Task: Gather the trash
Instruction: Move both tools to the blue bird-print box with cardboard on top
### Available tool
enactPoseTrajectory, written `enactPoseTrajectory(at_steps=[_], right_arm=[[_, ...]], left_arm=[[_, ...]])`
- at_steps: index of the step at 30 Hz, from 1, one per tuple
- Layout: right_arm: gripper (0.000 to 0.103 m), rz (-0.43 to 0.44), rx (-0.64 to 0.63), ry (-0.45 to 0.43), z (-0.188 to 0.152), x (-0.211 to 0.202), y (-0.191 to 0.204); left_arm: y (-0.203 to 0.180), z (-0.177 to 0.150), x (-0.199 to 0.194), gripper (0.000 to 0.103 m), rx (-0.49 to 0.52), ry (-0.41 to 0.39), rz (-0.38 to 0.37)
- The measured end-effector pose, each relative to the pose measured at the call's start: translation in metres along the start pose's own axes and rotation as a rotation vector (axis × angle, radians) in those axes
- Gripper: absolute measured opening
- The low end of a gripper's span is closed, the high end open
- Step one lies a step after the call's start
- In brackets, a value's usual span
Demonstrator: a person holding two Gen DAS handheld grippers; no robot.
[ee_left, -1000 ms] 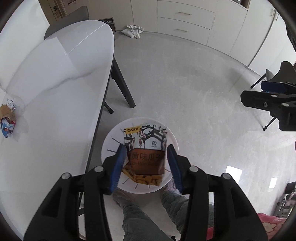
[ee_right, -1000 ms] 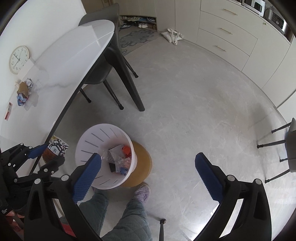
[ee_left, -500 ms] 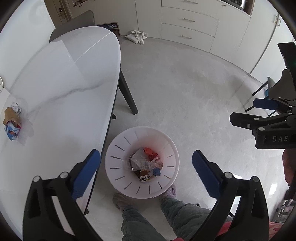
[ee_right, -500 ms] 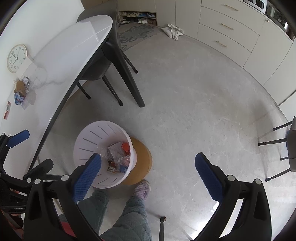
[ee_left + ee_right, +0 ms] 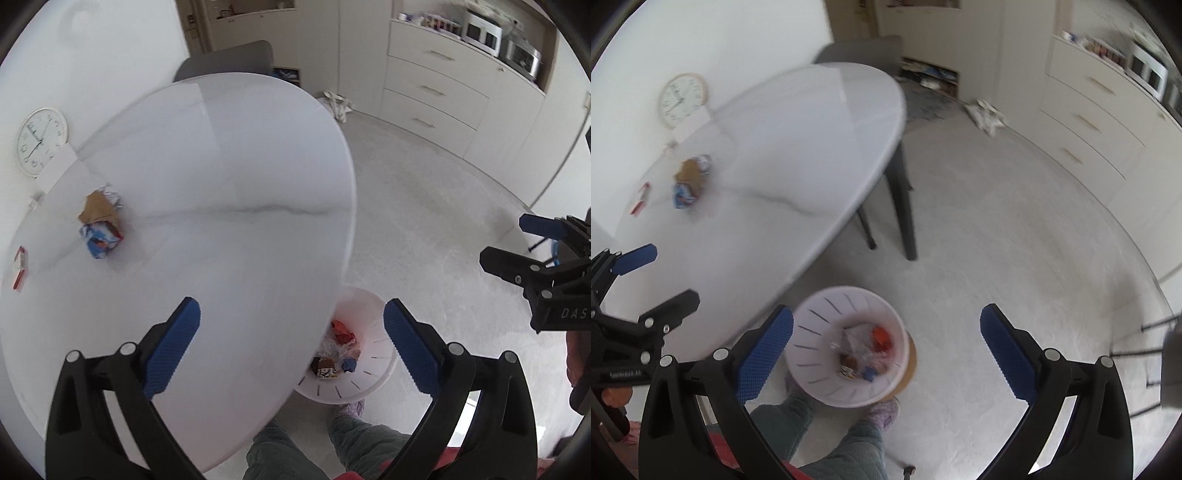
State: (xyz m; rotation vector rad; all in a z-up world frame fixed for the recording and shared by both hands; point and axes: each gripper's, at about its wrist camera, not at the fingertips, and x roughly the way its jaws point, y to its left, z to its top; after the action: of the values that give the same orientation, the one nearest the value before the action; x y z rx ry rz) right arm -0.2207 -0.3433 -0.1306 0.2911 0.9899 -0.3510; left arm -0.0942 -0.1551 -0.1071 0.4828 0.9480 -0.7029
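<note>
Left gripper (image 5: 291,347) spread wide over the near edge of the white table (image 5: 221,192), nothing between its blue pads (image 5: 173,347). Right gripper (image 5: 886,354) likewise spread wide and empty, hanging above the floor (image 5: 997,240) with the white bin (image 5: 816,332) showing between its fingers. Each gripper seen side-on at the edge of the other's view. Bin standing on the floor just beside the table edge, partly tucked under the tabletop from the left wrist view, with wrappers (image 5: 864,350) heaped in its bottom: clear plastic, something red, a brown packet, a bit of blue. Round brown object (image 5: 910,365) peeking from behind the bin. Still on the table, well away from both grippers: a crumpled brown and blue wrapper (image 5: 99,225) toward the far left, and a small red and white packet (image 5: 20,267) near the left rim. Round clock (image 5: 38,140) leaning at the wall behind the table. Grey chair (image 5: 225,61) at the far end, cream drawers (image 5: 436,92) along the right wall, a pale bag (image 5: 336,105) on the floor before them. Person's legs in green trousers (image 5: 846,443) and a slipper (image 5: 884,411) next to the bin. Both views blurred.
</note>
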Motion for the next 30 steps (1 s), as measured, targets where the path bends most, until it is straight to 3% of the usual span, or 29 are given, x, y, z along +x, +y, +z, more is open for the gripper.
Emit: enactPoseTrajectory(at_steps=[10,15,22,30], right_arm=[[0.1,0.159,-0.208,-0.042,0.06,0.023,0.149],[0.1,0.184,-0.26,-0.048,0.083,0.038,0.21],[0.1,0.145,-0.268,-0.053,0.099,0.049,0.249],[0.1,0.1,-0.253,-0.019,0.1,0.059,0.24]], left_arm=[[0.153,-0.01,-0.023,0.095,-0.145,-0.062,0.201],[0.215,-0.008,-0.007,0.095,-0.177,-0.058,0.188],[0.256,0.01,0.042,0.095,-0.223,-0.037,0.113],[0.265,0.034,0.115,0.09,-0.22,0.016,0.136]])
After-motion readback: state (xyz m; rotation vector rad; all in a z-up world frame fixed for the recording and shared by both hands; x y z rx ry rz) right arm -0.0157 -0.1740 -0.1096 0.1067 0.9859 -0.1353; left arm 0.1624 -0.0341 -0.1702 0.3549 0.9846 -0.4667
